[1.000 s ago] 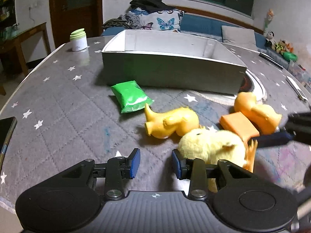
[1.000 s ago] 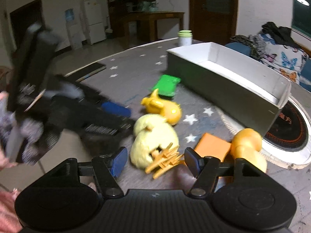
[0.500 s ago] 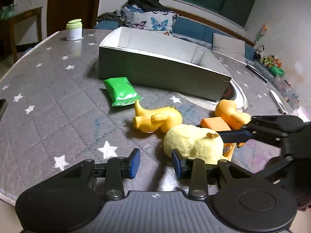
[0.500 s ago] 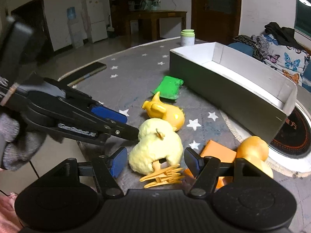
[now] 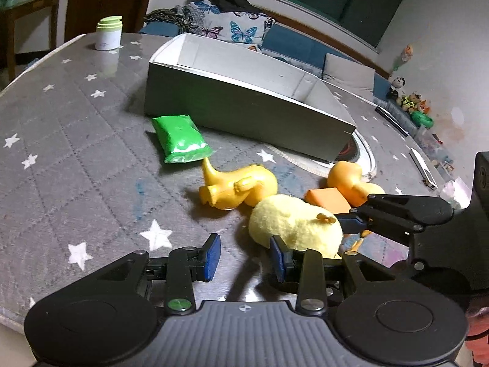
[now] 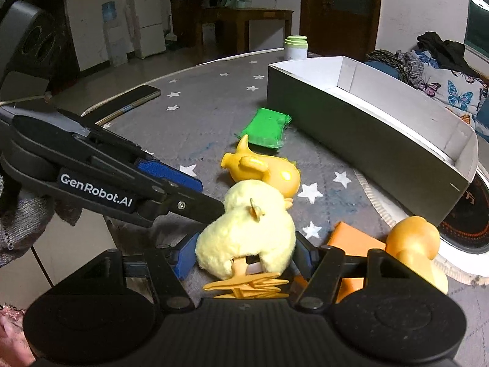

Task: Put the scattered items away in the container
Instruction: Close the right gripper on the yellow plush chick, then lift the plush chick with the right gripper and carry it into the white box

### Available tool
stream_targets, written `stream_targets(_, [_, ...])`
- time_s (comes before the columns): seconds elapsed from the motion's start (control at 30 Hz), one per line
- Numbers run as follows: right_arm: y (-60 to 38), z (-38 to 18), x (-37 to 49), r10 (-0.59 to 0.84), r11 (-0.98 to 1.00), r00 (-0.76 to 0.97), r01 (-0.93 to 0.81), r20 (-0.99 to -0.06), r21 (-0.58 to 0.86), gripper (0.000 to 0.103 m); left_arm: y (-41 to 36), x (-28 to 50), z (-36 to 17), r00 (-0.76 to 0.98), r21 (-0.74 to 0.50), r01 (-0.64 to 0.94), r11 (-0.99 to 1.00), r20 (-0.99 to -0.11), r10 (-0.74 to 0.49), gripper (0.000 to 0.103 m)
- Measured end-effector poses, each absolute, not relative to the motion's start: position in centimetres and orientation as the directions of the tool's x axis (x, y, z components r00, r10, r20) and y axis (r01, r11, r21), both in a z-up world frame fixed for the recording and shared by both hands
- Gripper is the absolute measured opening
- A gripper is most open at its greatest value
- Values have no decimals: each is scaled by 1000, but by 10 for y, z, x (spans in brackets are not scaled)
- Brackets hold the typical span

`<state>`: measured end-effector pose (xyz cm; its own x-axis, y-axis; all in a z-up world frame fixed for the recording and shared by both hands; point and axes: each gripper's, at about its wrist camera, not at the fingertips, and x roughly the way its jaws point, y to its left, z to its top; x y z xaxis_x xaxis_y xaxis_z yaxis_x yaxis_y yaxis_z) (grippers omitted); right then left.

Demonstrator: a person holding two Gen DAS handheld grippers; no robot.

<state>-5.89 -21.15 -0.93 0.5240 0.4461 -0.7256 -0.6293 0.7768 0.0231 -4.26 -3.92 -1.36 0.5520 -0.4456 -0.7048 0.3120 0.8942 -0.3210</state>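
A pale yellow plush chick (image 6: 250, 232) lies between the fingers of my right gripper (image 6: 246, 255), which stands open with its blue pads beside the chick's flanks. The chick (image 5: 293, 226) also lies just right of my open left gripper (image 5: 244, 257), whose right fingertip is next to it. Behind the chick lie a yellow rubber toy (image 5: 241, 186), a green packet (image 5: 180, 139), an orange block (image 5: 327, 198) and a yellow duck (image 5: 351, 180). The grey box (image 5: 244, 101), white inside, stands open-topped at the back.
A white jar with a green lid (image 5: 108, 33) stands beyond the box. A dark phone (image 6: 128, 101) lies at the table's edge. A round white mat with a dark plate (image 6: 467, 214) sits under the box's right end. A sofa is behind the table.
My right gripper has moved forward so that the plush chick now sits between its fingers. My left gripper has drawn in close to the chick's left side.
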Motion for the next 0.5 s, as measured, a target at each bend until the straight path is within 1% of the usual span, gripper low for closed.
stream_targets(0.1, [-213,-7,-61,441,781,535,-624,-721,15,64,-43,-43,-10,544,-336,326,884,-697,-466,38])
stream_targets(0.2, [-215,-4,-63,436,788,550,-616,-713,6,64,-48,-43,-2,556,-325,344,881,-685,-470,37])
stream_targets(0.37, [-225,15,-62,436,806,594,-592,-676,-2,64,-56,-40,20,583,-316,376,871,-650,-488,37])
stream_targets(0.5, [-234,35,-54,427,823,641,-568,-638,-21,64,-66,-23,41,607,-301,400,866,-621,-496,37])
